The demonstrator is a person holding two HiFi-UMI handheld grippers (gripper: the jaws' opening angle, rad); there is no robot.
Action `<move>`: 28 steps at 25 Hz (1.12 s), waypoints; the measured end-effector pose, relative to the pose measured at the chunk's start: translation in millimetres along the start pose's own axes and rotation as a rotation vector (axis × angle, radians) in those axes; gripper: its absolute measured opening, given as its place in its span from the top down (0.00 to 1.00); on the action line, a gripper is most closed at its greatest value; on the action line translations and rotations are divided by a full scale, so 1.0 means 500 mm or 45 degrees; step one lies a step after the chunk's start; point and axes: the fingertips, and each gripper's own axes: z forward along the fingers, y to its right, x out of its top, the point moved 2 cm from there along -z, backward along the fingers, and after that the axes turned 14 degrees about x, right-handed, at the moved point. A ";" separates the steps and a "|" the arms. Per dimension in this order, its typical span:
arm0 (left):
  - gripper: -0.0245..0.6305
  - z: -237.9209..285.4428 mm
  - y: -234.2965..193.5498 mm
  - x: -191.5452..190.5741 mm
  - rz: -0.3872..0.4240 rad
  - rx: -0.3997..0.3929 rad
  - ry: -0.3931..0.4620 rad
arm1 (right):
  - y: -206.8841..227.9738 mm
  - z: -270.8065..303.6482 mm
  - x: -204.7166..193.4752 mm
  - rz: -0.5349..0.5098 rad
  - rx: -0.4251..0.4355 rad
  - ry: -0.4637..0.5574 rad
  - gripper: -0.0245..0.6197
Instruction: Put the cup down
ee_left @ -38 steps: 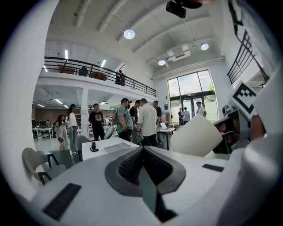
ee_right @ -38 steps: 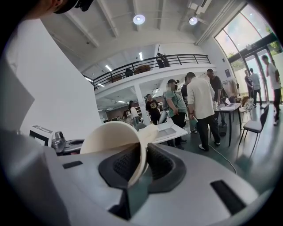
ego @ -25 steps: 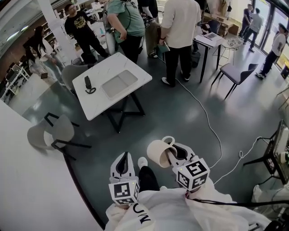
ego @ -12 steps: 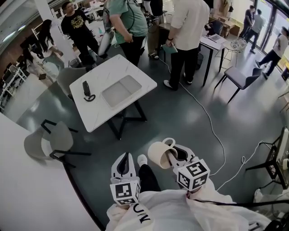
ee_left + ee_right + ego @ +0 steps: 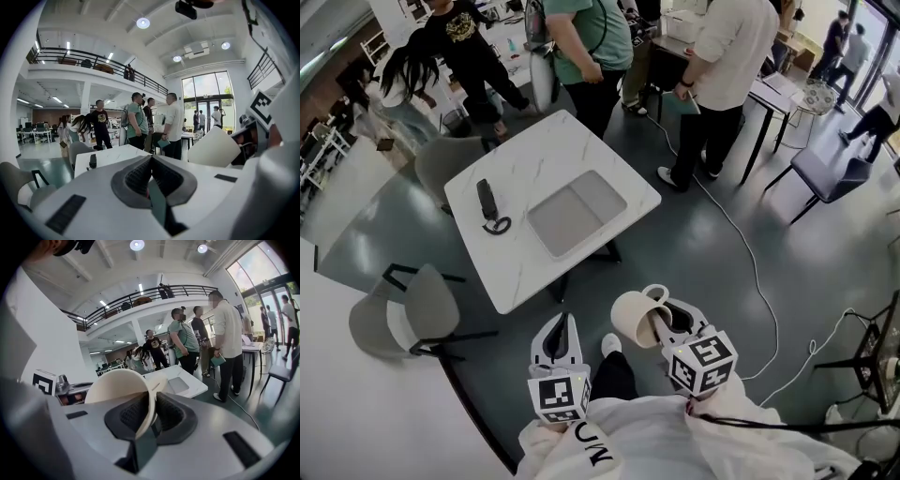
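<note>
At five o'clock the right hand-held gripper (image 5: 660, 317) pinches the cup (image 5: 633, 319) by its thin wall. Tilted so, it could slip short of the eleven-o'clock desk (image 5: 508, 264).

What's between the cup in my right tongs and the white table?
Only bare grey floor, as the head view shows. The cup, clamped in the right tongs, hangs short of the table's near edge.

a tray (image 5: 577, 214) lies on the table (image 5: 520, 277) right of a device (image 5: 487, 201), with a chair (image 5: 403, 317) to the table's left.
</note>
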 end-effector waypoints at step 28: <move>0.95 0.362 -0.096 0.043 -0.030 -0.064 -0.125 | 0.169 0.300 0.129 0.054 -0.065 -0.108 0.88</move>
